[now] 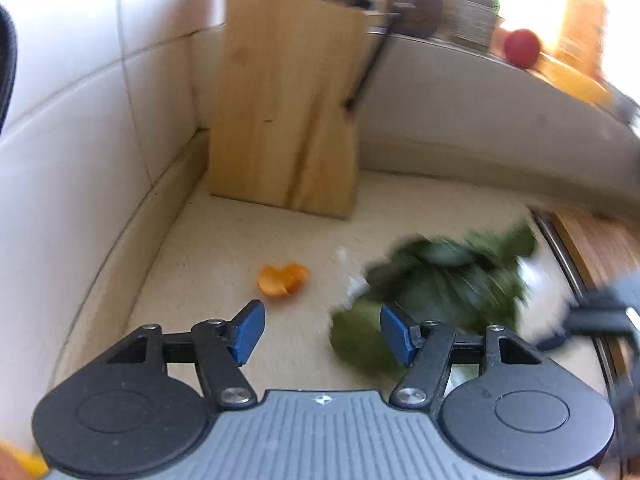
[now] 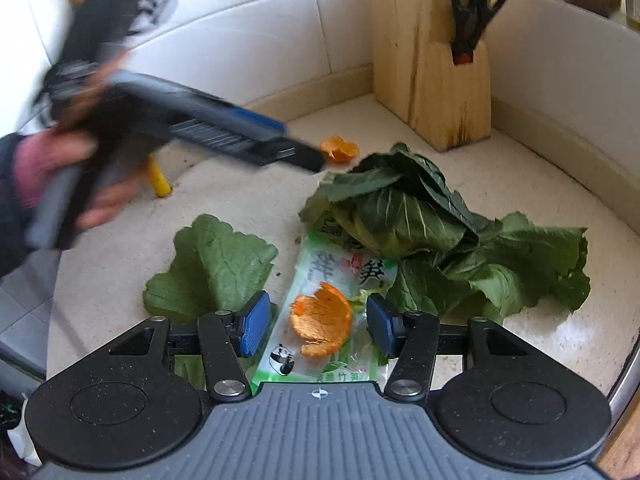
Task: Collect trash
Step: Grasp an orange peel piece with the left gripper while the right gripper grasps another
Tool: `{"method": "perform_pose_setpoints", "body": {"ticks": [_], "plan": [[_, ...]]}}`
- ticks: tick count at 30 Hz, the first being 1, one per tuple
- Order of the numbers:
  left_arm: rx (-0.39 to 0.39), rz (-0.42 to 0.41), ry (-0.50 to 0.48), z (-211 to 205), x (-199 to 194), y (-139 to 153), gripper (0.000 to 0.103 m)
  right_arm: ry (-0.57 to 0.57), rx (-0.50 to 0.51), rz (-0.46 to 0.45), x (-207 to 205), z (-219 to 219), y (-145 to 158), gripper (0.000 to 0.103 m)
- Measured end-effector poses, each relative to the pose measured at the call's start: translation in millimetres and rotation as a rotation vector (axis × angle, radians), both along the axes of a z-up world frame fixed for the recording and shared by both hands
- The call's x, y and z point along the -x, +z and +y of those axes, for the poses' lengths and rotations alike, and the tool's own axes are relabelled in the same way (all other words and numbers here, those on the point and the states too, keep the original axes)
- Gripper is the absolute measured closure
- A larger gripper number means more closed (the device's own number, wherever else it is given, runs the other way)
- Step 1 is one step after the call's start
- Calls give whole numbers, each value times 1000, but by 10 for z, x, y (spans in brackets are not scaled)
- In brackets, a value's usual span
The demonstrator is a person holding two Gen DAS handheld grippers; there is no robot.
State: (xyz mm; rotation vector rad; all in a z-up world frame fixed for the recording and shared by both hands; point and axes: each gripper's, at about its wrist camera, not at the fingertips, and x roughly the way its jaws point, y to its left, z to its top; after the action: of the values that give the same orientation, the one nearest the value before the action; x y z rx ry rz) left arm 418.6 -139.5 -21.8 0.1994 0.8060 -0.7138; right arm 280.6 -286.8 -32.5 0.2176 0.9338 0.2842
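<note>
Trash lies on a speckled counter. A small orange peel [image 1: 283, 279] [image 2: 340, 149] rests near the knife block. My left gripper [image 1: 322, 330] hovers open just short of that peel; in the right wrist view the left gripper [image 2: 296, 156] is blurred, held by a hand. A pile of green leaves [image 2: 420, 216] [image 1: 448, 276] lies to the right. A single leaf [image 2: 212, 264] lies flat on the left. A green plastic wrapper [image 2: 340, 276] carries a larger orange peel [image 2: 320, 320]. My right gripper [image 2: 318, 326] stands open, one pad on each side of that larger peel.
A wooden knife block [image 1: 284, 112] [image 2: 432, 60] with black scissors [image 2: 476, 4] stands in the tiled corner. A yellow object [image 2: 158, 180] lies by the wall. A raised ledge [image 1: 480, 92] holds jars and a red round thing [image 1: 521, 48]. A metal sink rim [image 1: 568, 264] runs along the right.
</note>
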Motion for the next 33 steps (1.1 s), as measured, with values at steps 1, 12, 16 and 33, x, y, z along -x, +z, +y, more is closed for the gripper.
{"method": "perform_pose_setpoints", "body": {"ticks": [1,12,16,33], "plan": [[15,11,27,-19,-117,-46,43,6,11,2,-5,8,-4,41],[-59,-16,71,-197,-424,-358,70,12,45,11,7,-12,-41,69],[-59,-19,83,-119,-285,-301,86,20,69,12,30,2,-32,74],[4,12,83,165,181,-31,89,-127,-104,15,228,-362,123,76]]}}
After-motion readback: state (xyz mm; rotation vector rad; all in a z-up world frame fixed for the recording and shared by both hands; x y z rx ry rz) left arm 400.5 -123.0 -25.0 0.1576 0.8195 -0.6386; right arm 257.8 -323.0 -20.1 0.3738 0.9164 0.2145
